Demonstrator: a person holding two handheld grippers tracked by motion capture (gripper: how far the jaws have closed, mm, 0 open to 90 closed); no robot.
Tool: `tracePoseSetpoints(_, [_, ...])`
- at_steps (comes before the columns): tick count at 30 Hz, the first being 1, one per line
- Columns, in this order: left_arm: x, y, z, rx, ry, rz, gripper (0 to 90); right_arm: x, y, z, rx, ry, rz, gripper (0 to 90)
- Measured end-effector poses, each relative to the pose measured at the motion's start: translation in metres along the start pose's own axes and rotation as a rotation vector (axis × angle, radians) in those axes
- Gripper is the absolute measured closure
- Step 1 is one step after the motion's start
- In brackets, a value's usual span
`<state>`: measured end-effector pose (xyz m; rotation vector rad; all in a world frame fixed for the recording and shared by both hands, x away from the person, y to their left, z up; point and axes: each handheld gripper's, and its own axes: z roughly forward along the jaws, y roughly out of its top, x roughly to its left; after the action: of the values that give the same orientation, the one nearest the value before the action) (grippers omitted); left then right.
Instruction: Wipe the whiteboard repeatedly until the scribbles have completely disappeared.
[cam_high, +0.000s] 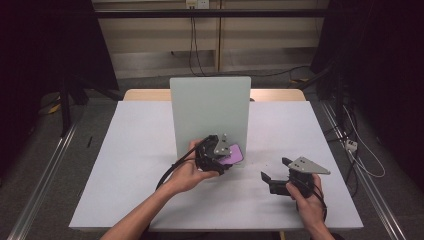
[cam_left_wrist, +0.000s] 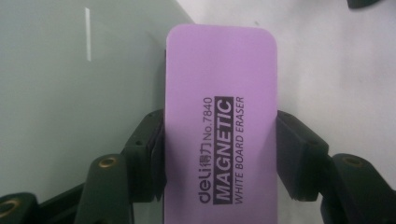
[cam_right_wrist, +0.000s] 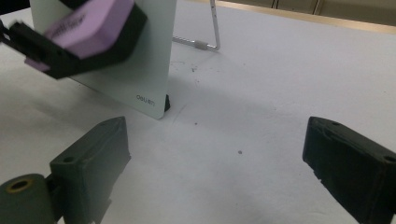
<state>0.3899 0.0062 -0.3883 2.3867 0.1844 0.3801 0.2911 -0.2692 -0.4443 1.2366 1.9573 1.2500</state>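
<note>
Item: purple eraser (cam_left_wrist: 219, 126), flat and oblong with rounded corners, its face printed "MAGNETIC WHITE BOARD ERASER"; a black underside layer is seen in the right gripper view (cam_right_wrist: 100, 28); location: held off the table (cam_high: 140, 150), at the lower right corner of the small upright whiteboard (cam_high: 210, 107) that stands near the middle of the table; whether the eraser touches the board face cannot be told.

Handling, as judged: light; the purple body appears firm enough to keep its shape under the jaws, and the dark pad beneath is likely softer; not fragile; the printed face looks smooth and may slide a little; a pull toward the board is to be expected if the magnet is as labelled; hold is best taken across the two long edges, near the middle of the length, as is done here.

Left gripper (cam_left_wrist: 219, 154): jaws closed onto the eraser, one black pad pressed on each long side, roughly half the eraser projecting beyond the pads; the grip looks square and even.

Right gripper (cam_right_wrist: 219, 172): jaws spread wide, nothing between them and nothing touched; it is held low over the table toward the near right corner (cam_high: 280, 177), well apart from the board.

Whiteboard: pale, thin, rigid; propped on a wire stand (cam_right_wrist: 212, 32) behind; likely to tip or slide if pushed hard by the eraser.
</note>
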Motion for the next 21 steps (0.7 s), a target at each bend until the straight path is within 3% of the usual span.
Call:
tracePoseSetpoints(3, [0.011, 0.003, -0.015, -0.055, 0.027, -0.039, 41.0, 0.0, 0.0, 0.0, -0.002, 0.001, -0.002, 7.4])
tracePoseSetpoints(9, [0.024, 0.012, -0.028, -0.108, 0.053, -0.058, 40.9, 0.0, 0.0, 0.0, 0.0, 0.0, -0.002, 7.4])
tracePoseSetpoints(15, [0.02, 0.023, -0.017, -0.111, 0.041, -0.042, 40.9, 0.0, 0.0, 0.0, -0.002, 0.001, -0.004, 7.4])
tracePoseSetpoints(18, [0.01, 0.024, -0.003, -0.071, 0.014, -0.012, 40.9, 0.0, 0.0, -0.001, -0.003, 0.001, -0.003, 7.4])
tracePoseSetpoints(21, [0.0, 0.022, 0.015, -0.058, -0.038, 0.0, 41.0, -0.001, 0.0, -0.002, -0.004, 0.001, -0.002, 7.4])
